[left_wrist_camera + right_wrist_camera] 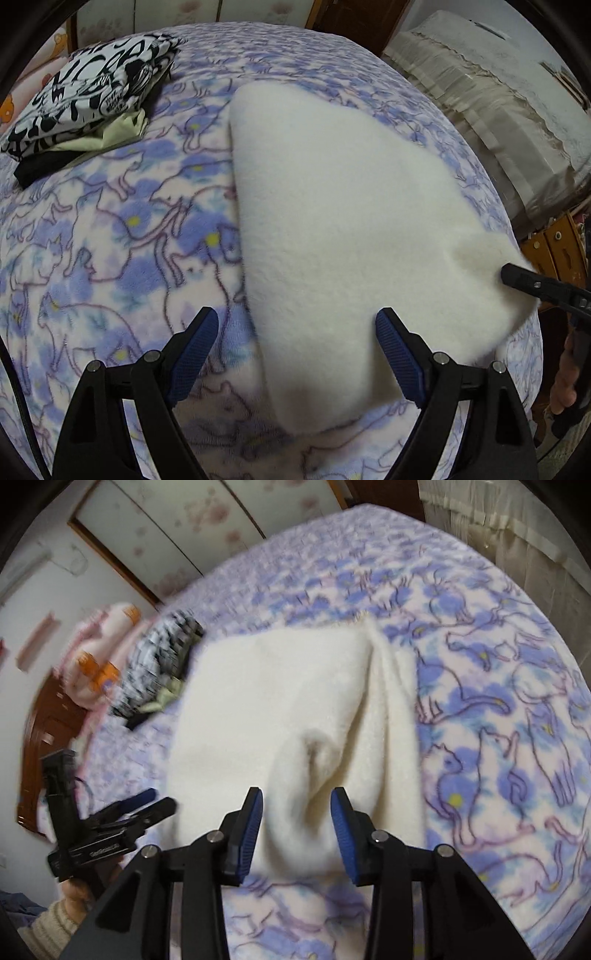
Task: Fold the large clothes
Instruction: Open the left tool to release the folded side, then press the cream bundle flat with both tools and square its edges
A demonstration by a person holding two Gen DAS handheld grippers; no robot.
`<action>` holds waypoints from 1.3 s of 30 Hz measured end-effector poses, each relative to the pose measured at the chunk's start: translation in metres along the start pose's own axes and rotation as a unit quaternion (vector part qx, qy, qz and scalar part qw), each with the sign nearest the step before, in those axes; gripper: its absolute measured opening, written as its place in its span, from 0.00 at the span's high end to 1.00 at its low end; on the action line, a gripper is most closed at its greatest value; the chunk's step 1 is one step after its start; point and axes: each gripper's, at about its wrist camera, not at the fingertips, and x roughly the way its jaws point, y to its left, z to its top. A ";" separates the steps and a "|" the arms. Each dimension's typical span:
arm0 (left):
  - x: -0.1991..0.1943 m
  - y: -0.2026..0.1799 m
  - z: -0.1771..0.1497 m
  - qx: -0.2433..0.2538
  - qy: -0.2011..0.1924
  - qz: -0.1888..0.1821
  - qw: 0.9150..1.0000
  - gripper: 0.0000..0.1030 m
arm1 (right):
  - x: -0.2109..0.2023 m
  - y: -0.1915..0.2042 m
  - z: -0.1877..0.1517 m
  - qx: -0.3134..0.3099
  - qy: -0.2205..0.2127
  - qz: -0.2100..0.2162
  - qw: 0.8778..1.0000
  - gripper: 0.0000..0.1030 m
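A fluffy white garment (pixel 332 206) lies folded on the cat-print blanket (pixel 110 240) of a bed. My left gripper (pixel 295 325) hangs open over the garment's near left edge, its pads clear of the cloth. At the garment's right corner a black finger (pixel 517 277) of my right gripper shows, with a hand below it. In the right wrist view the right gripper (pixel 297 801) stands open above a raised fold of the white garment (pixel 277 701), and the cloth lies below and between its pads without being pinched. The left gripper (pixel 157 800) is at the garment's left edge there.
A stack of folded clothes (pixel 92 85) with a black-and-white print on top sits at the far left of the bed, also in the right wrist view (pixel 159 664). Pink bedding (pixel 99 657) lies beyond it. Cloth-covered furniture (pixel 498 110) and a wooden cabinet (pixel 554 247) stand past the bed's right edge.
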 end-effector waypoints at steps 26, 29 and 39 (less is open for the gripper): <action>0.023 -0.077 -0.012 0.121 -0.027 0.038 0.992 0.17 | -0.023 -0.065 -0.059 0.024 -0.076 -0.079 0.994 0.94; 0.029 -0.077 -0.015 0.124 -0.029 0.051 0.991 0.17 | -0.006 -0.064 -0.057 0.017 -0.060 -0.088 0.994 0.93; -0.001 -0.048 0.024 0.076 -0.021 -0.016 0.997 0.17 | -0.038 -0.077 -0.014 0.068 -0.080 -0.031 0.994 0.66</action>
